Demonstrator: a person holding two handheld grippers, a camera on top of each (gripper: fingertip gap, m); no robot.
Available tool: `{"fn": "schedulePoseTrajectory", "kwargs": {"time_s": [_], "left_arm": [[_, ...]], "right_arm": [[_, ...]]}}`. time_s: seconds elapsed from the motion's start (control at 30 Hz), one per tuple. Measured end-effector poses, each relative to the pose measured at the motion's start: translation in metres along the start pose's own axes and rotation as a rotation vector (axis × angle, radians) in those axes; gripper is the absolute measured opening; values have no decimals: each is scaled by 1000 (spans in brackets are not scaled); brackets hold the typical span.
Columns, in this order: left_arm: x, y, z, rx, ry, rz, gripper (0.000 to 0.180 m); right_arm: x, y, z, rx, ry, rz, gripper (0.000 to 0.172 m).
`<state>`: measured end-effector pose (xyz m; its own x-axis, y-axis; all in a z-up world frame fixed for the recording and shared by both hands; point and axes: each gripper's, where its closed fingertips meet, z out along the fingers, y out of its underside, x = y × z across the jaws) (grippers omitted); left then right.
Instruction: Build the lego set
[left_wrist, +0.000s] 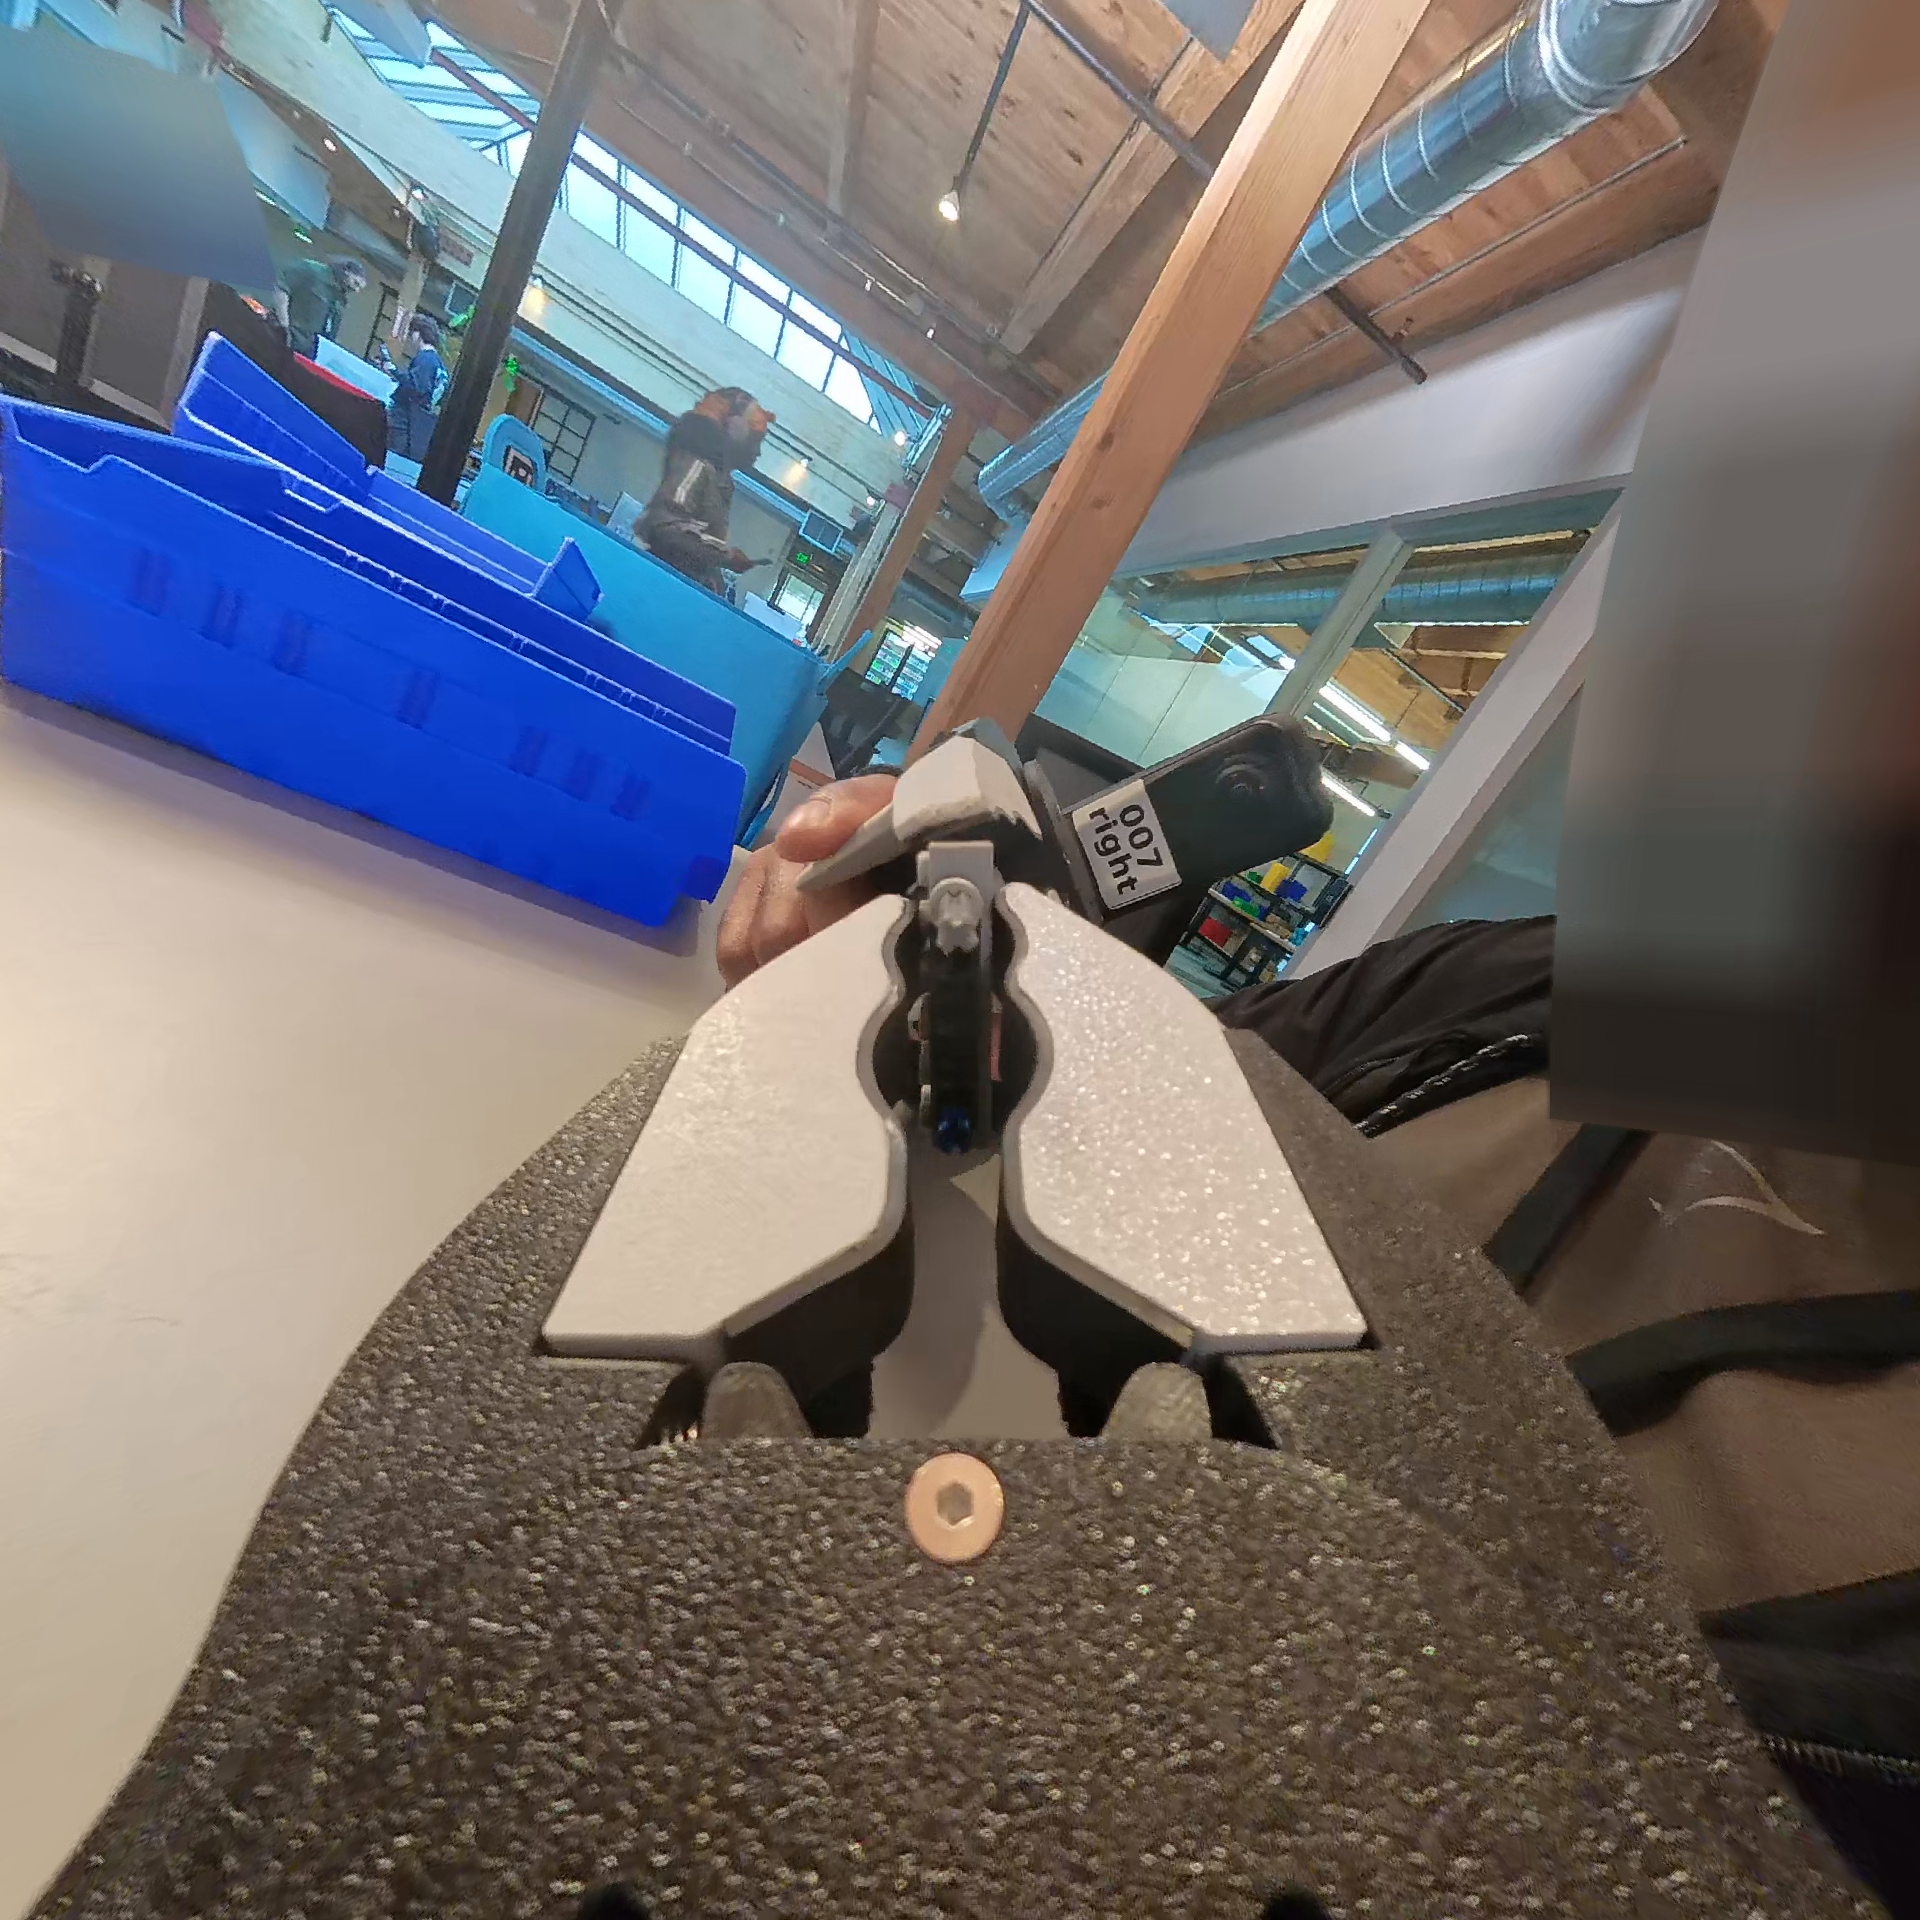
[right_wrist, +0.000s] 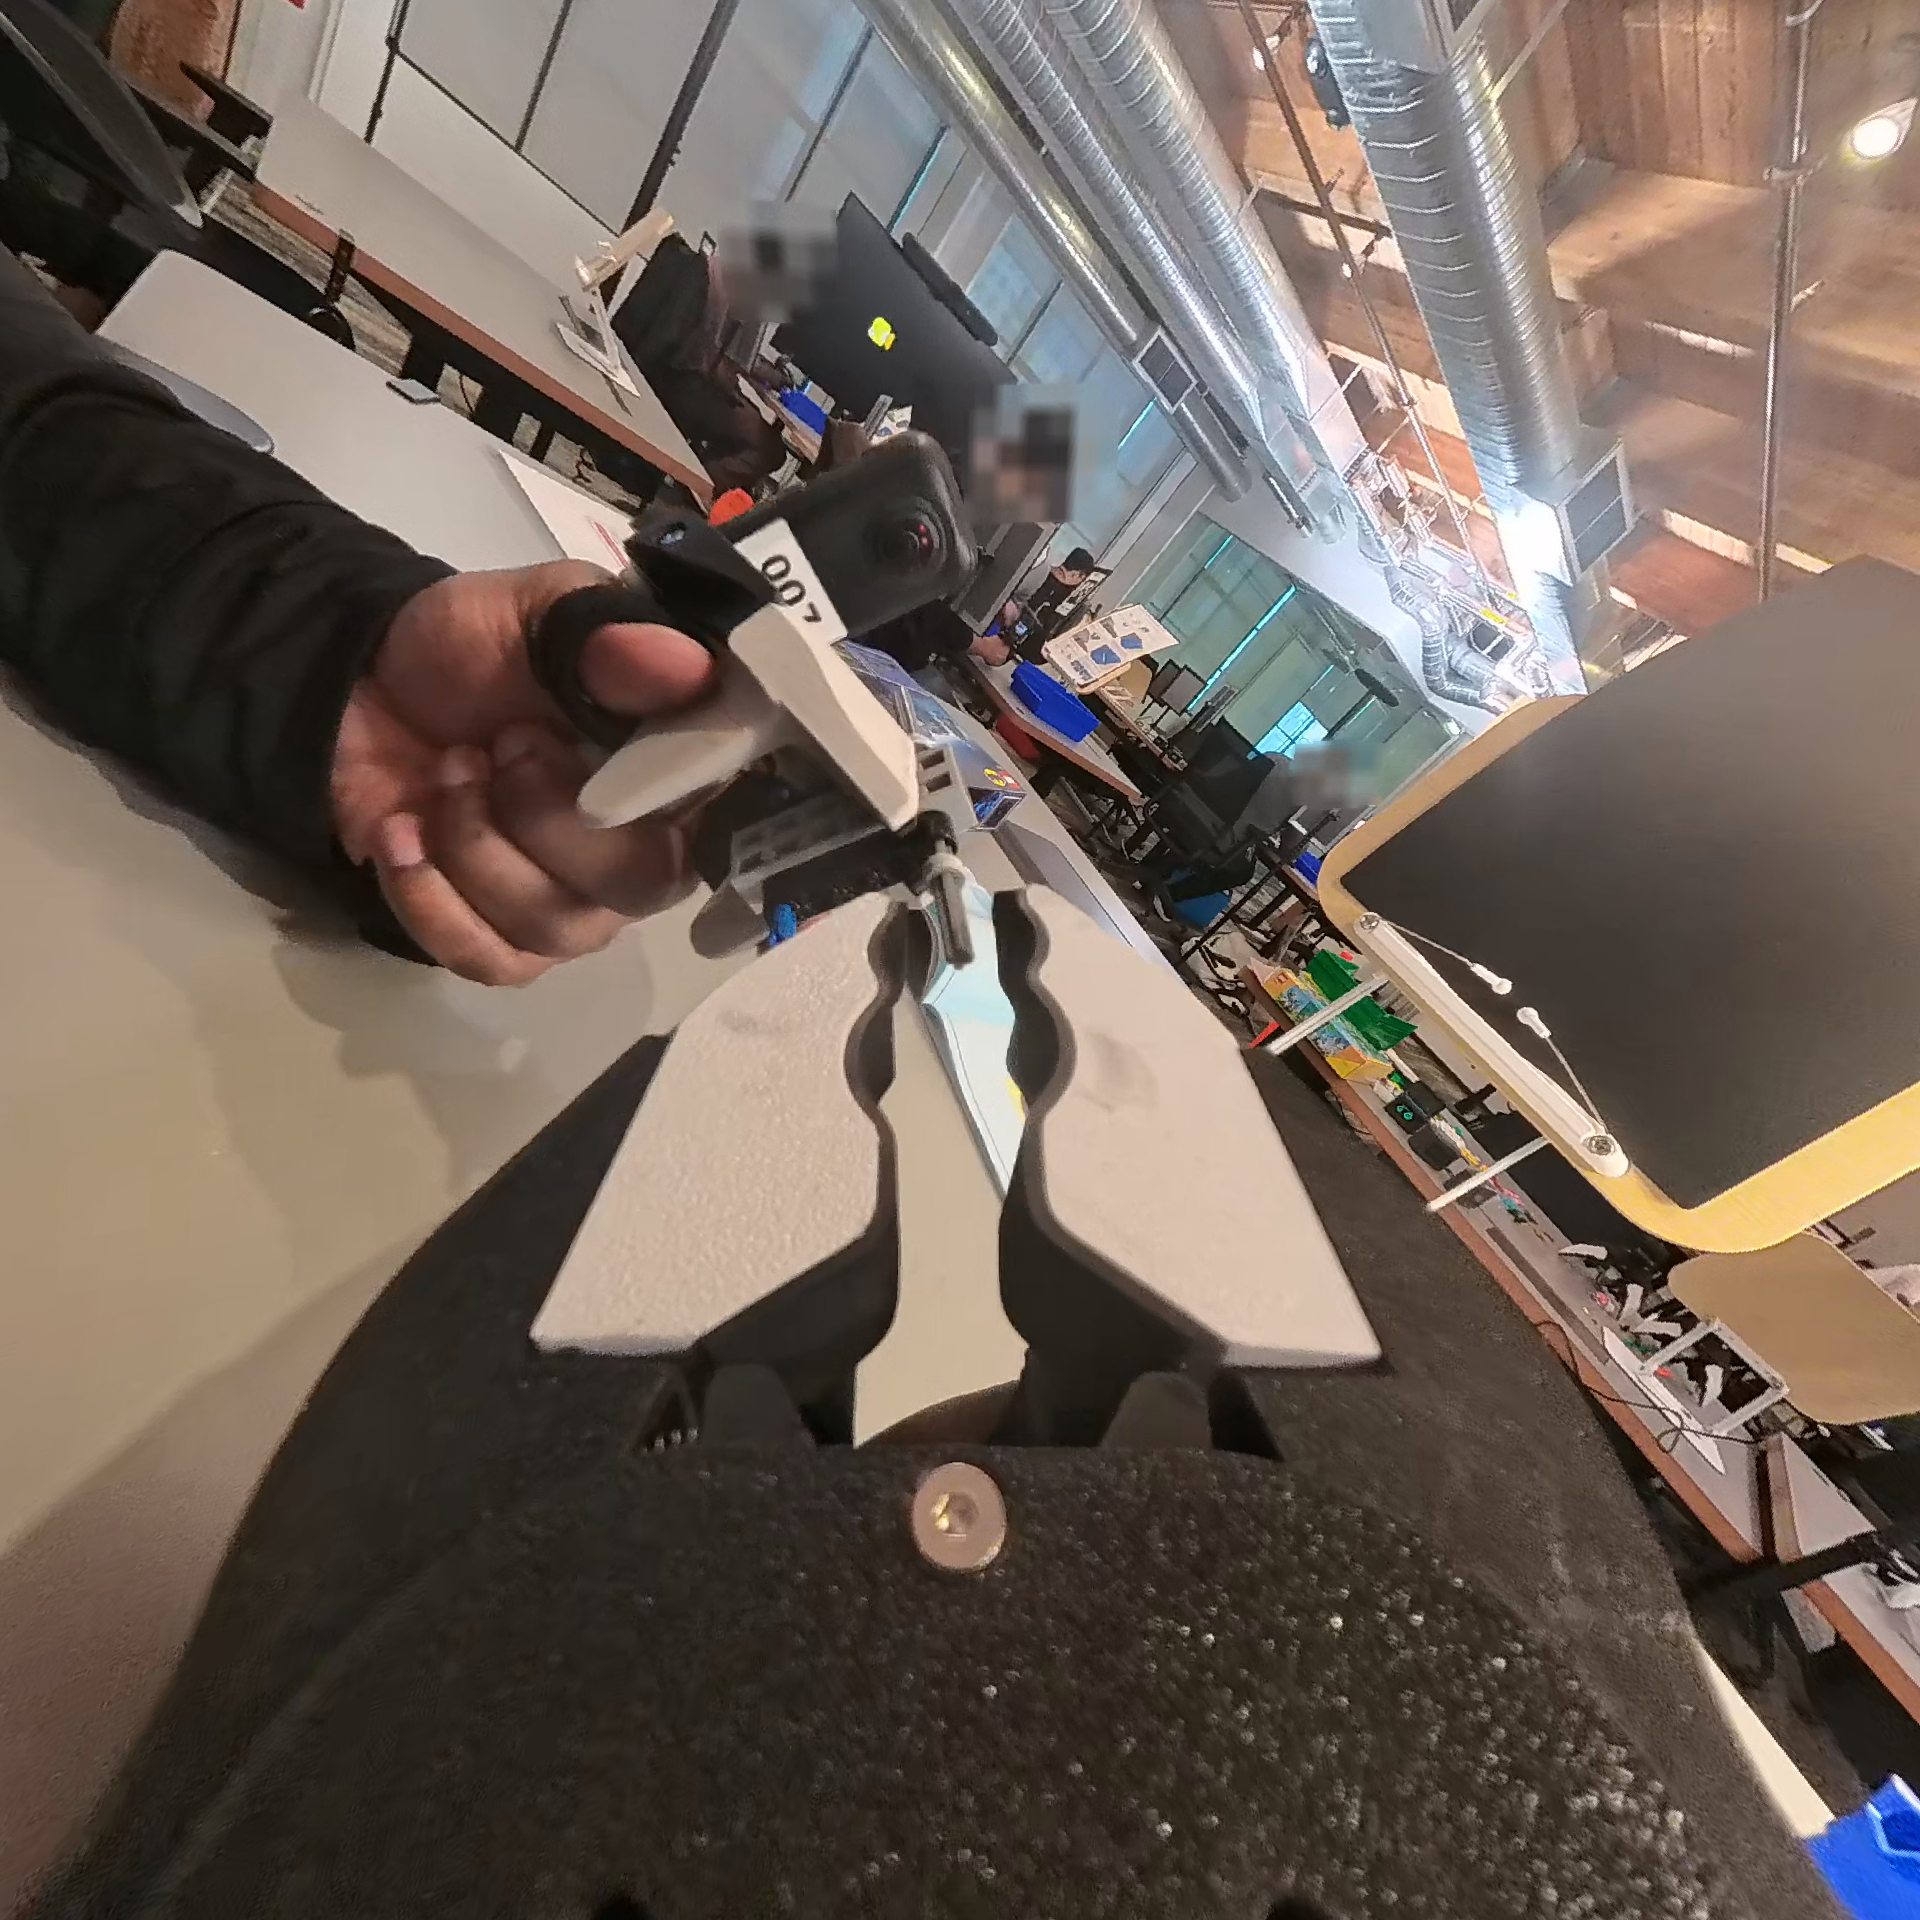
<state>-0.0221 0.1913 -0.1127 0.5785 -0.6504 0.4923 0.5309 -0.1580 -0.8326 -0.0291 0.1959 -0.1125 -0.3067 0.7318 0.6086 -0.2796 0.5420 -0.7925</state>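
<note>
- Left gripper (left_wrist: 954, 914) is up off the white table (left_wrist: 260, 1039), jaws clamped on a small brick-built assembly (left_wrist: 954, 1039) of black and grey parts, both pads pressed to its sides.
- From the left wrist view, that assembly's long axis runs straight out along the fingers: a blue pin (left_wrist: 951, 1135) at the near end, a light-grey piece with a cross-shaped stub at the far end, just past the fingertips.
- Right gripper (right_wrist: 940, 914) faces it tip to tip, jaws apart. 1 thin dark axle (right_wrist: 954, 914) sticks out of the assembly's far end and sits in the gap between the right fingers; there is clear space on each side, and neither pad presses on it.
- From the right wrist view, the assembly lies crosswise, and the axle points down into the right gripper's opening.
- A hand (right_wrist: 468, 790) in a black sleeve carries the left gripper.
- Blue bins (left_wrist: 364, 644) stand on the table, well apart from both grippers.
</note>
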Motion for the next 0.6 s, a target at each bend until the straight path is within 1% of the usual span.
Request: {"fn": "schedulePoseTrajectory", "kwargs": {"time_s": [0.1,0.2,0.6], "left_arm": [[-1,1,0,-9,-8,1,11],[-3,4,0,-24,-19,1,11],[-3,3,0,-25,-20,-8,11]], "right_arm": [[-3,-1,0,8,-11,-14,16],[-2,-4,-2,22,-2,-30,7],[-2,0,-1,-1,5,-36,6]]}}
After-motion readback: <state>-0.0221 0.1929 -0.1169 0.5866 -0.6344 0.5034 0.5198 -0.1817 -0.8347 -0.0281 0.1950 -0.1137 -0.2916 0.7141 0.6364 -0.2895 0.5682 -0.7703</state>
